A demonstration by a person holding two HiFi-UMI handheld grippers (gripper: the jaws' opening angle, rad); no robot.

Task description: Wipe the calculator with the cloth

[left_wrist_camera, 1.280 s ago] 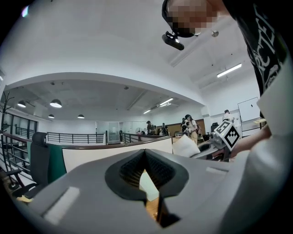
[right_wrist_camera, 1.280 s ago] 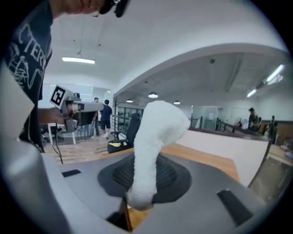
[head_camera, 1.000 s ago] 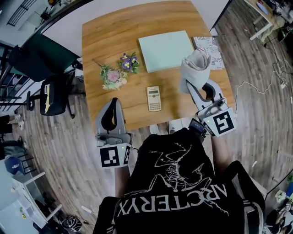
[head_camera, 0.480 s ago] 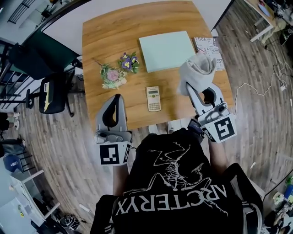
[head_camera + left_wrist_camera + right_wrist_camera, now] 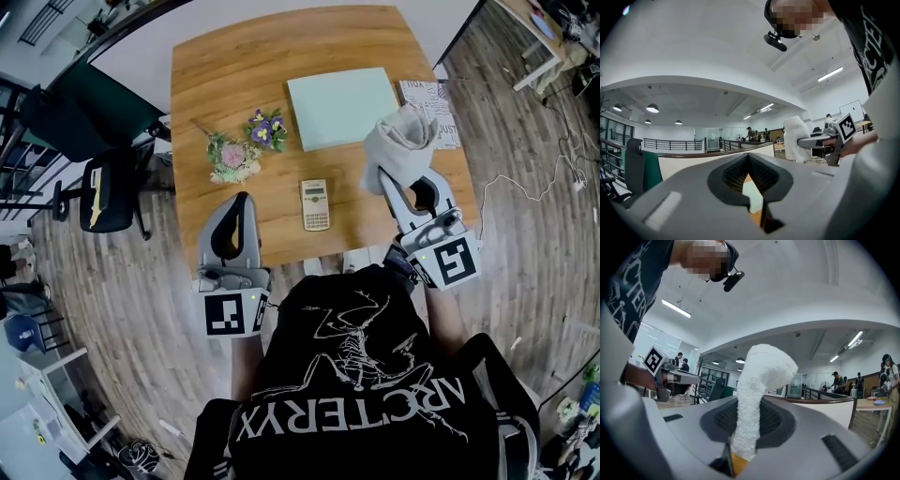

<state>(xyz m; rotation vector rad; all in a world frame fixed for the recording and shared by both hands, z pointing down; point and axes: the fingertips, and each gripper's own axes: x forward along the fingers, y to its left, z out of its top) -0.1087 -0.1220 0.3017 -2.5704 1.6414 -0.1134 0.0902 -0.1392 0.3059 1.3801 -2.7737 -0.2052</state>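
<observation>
Clamping the white cloth (image 5: pixel 403 136), the right tool (image 5: pixel 392 180) hovers near the calculator (image 5: pixel 315 204); the left tool (image 5: pixel 237 201) is closed, empty.

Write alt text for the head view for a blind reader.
The right gripper is shut on a crumpled white terry cloth over the right side of a wooden table, apart from a cream calculator lying flat near the front edge. The left gripper, shut and empty, sits at the table's front left edge.

A wooden table (image 5: pixel 234 56) stands on a grey-brown plank floor (image 5: pixel 141 281). A black office chair (image 5: pixel 108 192) sits at its left. A strip light (image 5: pixel 829 74) glows overhead.
</observation>
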